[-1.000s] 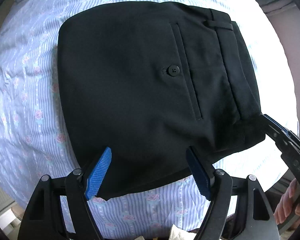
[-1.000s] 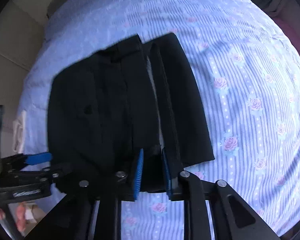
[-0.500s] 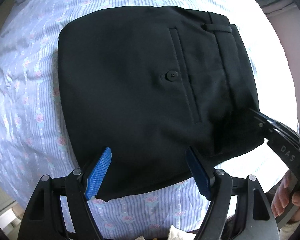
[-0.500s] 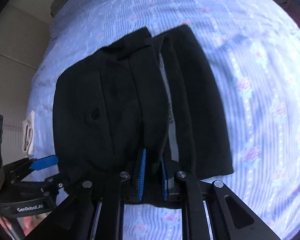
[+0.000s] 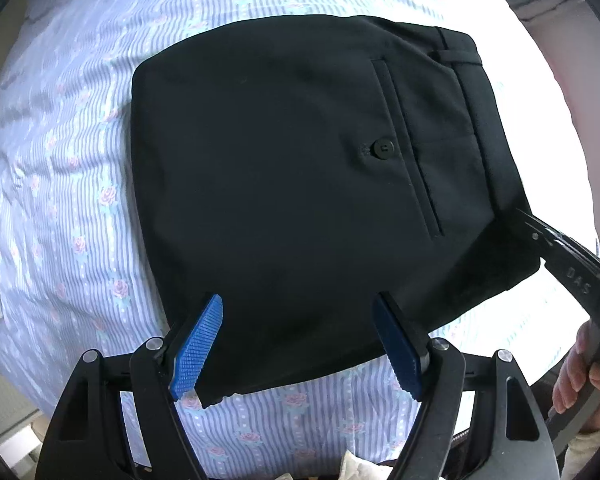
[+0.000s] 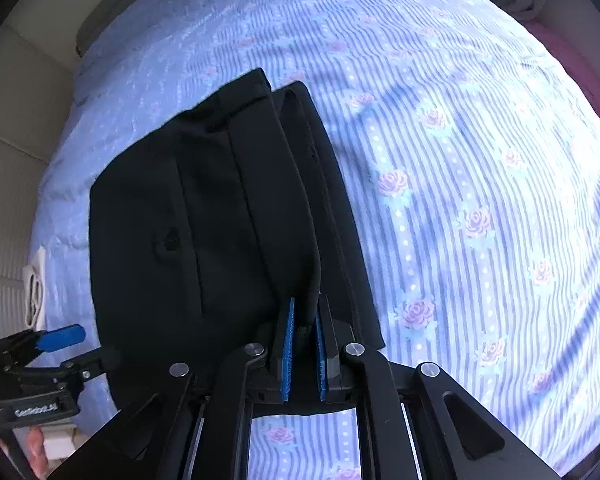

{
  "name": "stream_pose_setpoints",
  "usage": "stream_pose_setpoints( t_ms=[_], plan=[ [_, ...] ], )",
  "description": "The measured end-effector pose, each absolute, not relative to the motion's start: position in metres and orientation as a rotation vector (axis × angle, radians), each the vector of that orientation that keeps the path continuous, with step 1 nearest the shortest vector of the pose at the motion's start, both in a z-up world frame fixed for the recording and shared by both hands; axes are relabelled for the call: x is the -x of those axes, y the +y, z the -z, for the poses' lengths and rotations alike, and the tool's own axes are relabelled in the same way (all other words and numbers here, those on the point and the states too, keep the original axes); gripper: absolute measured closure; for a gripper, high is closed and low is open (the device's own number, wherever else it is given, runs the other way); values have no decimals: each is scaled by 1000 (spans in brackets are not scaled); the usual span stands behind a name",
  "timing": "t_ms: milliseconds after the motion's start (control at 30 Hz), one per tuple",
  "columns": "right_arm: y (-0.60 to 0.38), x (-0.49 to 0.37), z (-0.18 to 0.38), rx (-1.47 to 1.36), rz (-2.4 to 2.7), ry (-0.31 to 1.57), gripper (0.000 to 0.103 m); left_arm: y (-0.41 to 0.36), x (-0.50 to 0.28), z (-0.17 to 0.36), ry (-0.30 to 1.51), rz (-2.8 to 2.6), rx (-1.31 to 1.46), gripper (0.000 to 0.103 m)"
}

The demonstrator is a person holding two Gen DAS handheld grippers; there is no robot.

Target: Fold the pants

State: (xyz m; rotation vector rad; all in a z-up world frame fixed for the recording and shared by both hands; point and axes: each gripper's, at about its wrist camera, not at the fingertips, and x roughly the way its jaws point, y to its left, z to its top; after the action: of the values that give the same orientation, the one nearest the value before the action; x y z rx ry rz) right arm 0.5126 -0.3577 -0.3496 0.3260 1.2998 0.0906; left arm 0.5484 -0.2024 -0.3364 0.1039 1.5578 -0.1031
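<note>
From my left wrist, I look straight down on the black pants (image 5: 284, 184), folded into a thick block on the striped, rose-printed bedsheet (image 5: 60, 184) near its front edge. My left gripper (image 5: 300, 344) hangs above the block's near edge with its blue pads spread wide and nothing between them. At the block's right corner my right gripper (image 5: 540, 236) reaches in, my fingers (image 5: 572, 384) wrapped round its handle.

From my right wrist, tilted steeply down, my right gripper (image 6: 304, 352) is pinched tight on the waistband fold of the pants (image 6: 204, 224). My left gripper (image 6: 60, 338) shows at the left.
</note>
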Motion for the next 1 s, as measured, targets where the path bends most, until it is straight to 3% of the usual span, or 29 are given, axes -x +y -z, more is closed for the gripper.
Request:
stream_pose_setpoints(
  t_ms=[133,200,267,300,400,567,767,1000],
  plan=[
    [-354,-511,350,-293,-54,1301,91,-203,-545,329,1533,99,-110,26],
    [-354,-509,345,-245,-16,1295,85,-202,-544,328,1521,86,-120,25],
    [-359,-507,338,-207,29,1288,61,-201,-540,324,1512,81,-122,25],
    [-364,-503,333,-200,51,1281,55,-201,-538,322,1509,76,-123,25],
    [-377,-488,315,-223,91,1236,52,-202,-533,313,1495,68,-114,25],
    [-396,-456,294,-350,104,1140,26,-197,-517,300,1426,56,-132,22],
    [-388,-436,314,-506,31,1104,24,-200,-497,284,1334,29,-153,17],
    [-388,-430,369,-688,-20,1108,24,-206,-488,302,1345,24,-166,17]
  ],
)
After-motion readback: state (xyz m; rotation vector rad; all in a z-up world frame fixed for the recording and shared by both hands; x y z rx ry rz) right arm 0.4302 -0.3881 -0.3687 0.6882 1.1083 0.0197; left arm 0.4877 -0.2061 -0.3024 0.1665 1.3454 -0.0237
